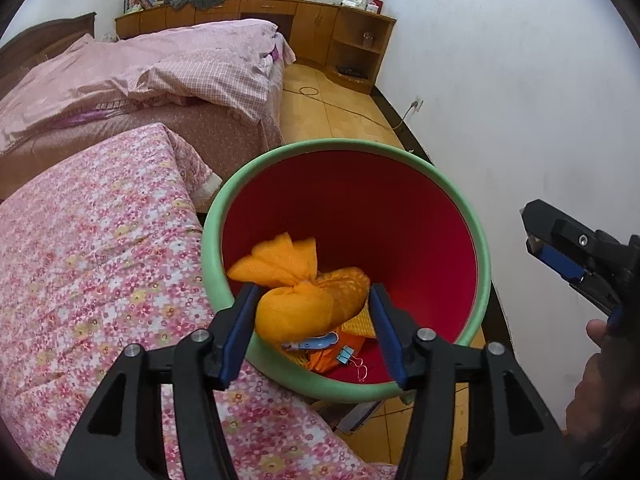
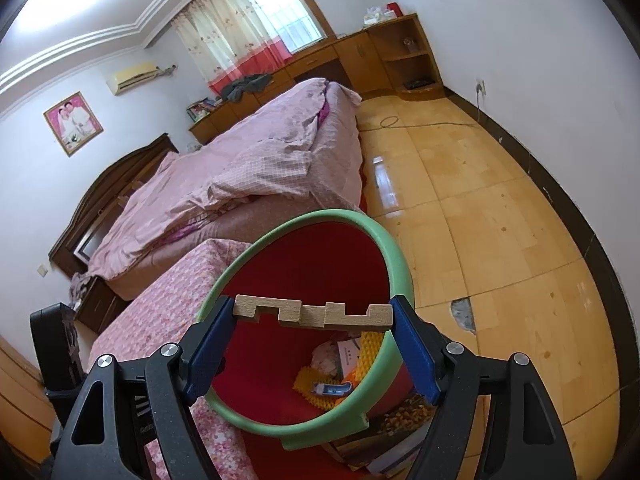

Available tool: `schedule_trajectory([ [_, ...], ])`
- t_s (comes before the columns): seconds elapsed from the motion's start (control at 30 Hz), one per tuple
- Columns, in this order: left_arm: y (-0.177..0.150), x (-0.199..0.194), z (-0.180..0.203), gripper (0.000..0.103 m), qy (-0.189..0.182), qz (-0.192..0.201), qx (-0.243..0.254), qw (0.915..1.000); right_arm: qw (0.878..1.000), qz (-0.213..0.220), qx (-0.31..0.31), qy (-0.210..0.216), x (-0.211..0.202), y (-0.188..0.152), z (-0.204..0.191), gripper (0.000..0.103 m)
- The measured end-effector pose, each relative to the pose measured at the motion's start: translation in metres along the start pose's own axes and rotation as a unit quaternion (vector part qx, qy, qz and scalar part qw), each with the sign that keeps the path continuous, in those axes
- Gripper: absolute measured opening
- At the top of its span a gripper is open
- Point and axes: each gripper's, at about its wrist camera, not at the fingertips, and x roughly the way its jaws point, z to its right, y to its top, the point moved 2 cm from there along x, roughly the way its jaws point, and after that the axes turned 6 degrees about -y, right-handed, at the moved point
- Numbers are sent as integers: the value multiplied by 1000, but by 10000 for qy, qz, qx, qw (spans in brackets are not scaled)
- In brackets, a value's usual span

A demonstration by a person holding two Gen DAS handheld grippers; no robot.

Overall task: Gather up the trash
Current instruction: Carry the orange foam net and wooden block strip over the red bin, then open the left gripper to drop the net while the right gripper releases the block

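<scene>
A red bin with a green rim (image 1: 448,184) stands beside the floral mattress; it also shows in the right wrist view (image 2: 396,256). My left gripper (image 1: 314,300) is over the bin's near rim, its jaws against an orange mesh bundle (image 1: 296,306); whether it grips or the bundle lies in the bin I cannot tell. Inside lie blue binder clips (image 1: 345,356) and a blue tool (image 1: 316,343). My right gripper (image 2: 312,314) is shut on a notched wooden block (image 2: 312,314), held above the bin's mouth. The right gripper shows in the left wrist view (image 1: 534,236).
A floral mattress (image 1: 100,260) lies left of the bin, a bed with pink covers (image 1: 140,80) beyond it. Wooden cabinets (image 1: 344,36) line the far wall. A cable (image 1: 344,108) runs over the yellow floor (image 2: 500,220). A white wall (image 1: 540,100) stands to the right.
</scene>
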Motion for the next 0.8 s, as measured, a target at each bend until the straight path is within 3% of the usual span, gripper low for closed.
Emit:
schedule_trajectory([
  [0.33, -1, -17, -14, 62, 179, 145, -349, 9991, 9995, -216, -170, 177, 18, -2, -9, 79],
  [0.6, -13, -50, -39, 62, 573, 302, -787, 9948, 9973, -548, -409, 270, 40, -12, -25, 79],
  [0.8, -27, -79, -57, 62, 872, 399, -971, 9906, 9970, -541, -538, 137, 48, -20, -34, 80],
])
